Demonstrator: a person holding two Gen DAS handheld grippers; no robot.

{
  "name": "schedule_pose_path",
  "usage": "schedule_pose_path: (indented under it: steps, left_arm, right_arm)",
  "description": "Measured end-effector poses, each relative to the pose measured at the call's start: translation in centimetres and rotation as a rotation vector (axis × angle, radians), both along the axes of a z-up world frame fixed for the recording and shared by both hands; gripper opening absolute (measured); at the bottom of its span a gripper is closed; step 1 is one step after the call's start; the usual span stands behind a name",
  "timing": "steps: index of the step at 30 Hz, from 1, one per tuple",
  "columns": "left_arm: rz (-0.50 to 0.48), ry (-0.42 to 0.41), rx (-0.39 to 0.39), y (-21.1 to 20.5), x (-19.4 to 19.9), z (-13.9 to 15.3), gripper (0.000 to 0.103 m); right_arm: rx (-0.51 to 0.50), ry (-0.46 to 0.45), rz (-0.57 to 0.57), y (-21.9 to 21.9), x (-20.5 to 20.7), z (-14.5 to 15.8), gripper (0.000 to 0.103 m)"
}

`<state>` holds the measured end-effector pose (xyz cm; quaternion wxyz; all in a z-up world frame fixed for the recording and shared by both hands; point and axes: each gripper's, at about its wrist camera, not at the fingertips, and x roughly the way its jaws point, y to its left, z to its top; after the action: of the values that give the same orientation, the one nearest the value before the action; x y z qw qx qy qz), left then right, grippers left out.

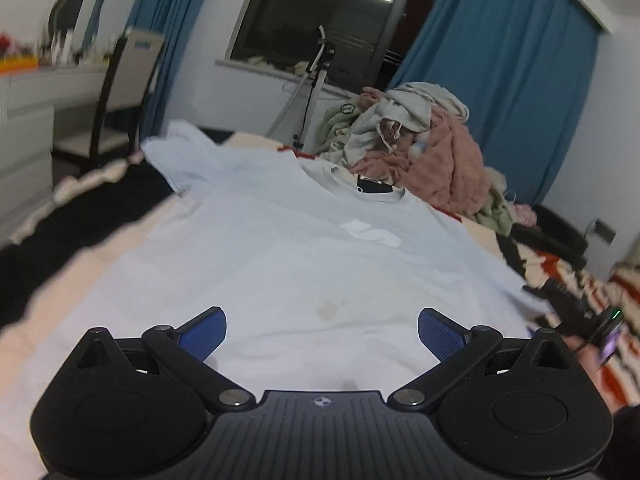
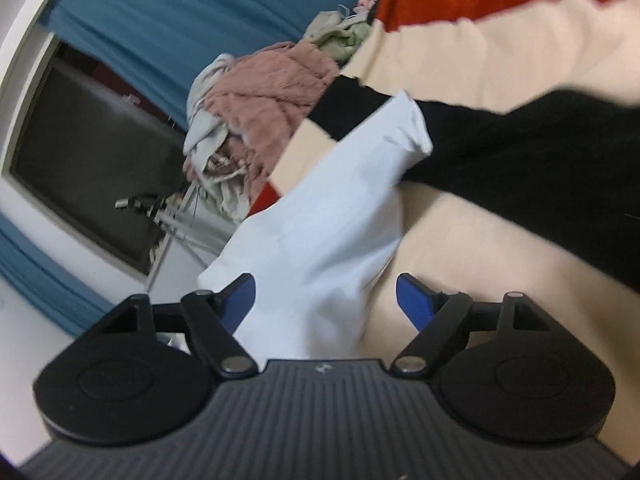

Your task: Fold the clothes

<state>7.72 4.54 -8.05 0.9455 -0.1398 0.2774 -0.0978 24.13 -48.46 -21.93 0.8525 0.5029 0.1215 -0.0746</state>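
Smooth cloth T-shirt (image 1: 280,248); fluffy pink blanket (image 1: 448,160).

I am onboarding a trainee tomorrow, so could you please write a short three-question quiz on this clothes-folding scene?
1. True or false: the left tongs are shut on the light blue T-shirt.
2. What lies between the open right tongs? A) a T-shirt sleeve B) a pink blanket C) a phone
3. Fill in: beyond the T-shirt's collar lies a ____ of unfolded clothes.

Key: 1 false, both fingers are spread wide above the cloth; 2 A, the sleeve; 3 pile.
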Motion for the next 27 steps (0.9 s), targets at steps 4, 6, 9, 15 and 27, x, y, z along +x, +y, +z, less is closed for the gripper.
schedule_pose_path:
  steps: [4, 6, 9, 15, 27]
  left_arm:
    - [-0.026, 0.036, 0.029, -1.1, 2.2, -2.0, 0.103]
    - [-0.047, 0.039, 0.049, -1.9, 3.2, -2.8, 0.103]
    - [-0.082, 0.05, 0.056, -2.8, 4.2, -3.7, 0.103]
    - [-0.109, 0.041, 0.072, -3.7, 5.0, -4.7, 0.103]
    - [-0.012, -0.029, 0.056, -1.9, 4.4, -1.7, 0.103]
  right_arm:
    - [0.009, -0.117, -0.058, -1.4, 2.8, -1.8, 0.076]
    - [-0.014, -0.142, -0.083, -1.7, 4.2, -2.1, 0.076]
    - [-0.065, -0.156, -0.099, -2.2, 6.3, -2.1, 0.076]
    - [-0.14, -0.091, -0.102, -3.5, 10.4, -1.0, 0.076]
    - [-0.653, 0.159, -0.14, 2.6, 12.7, 12.8, 0.006]
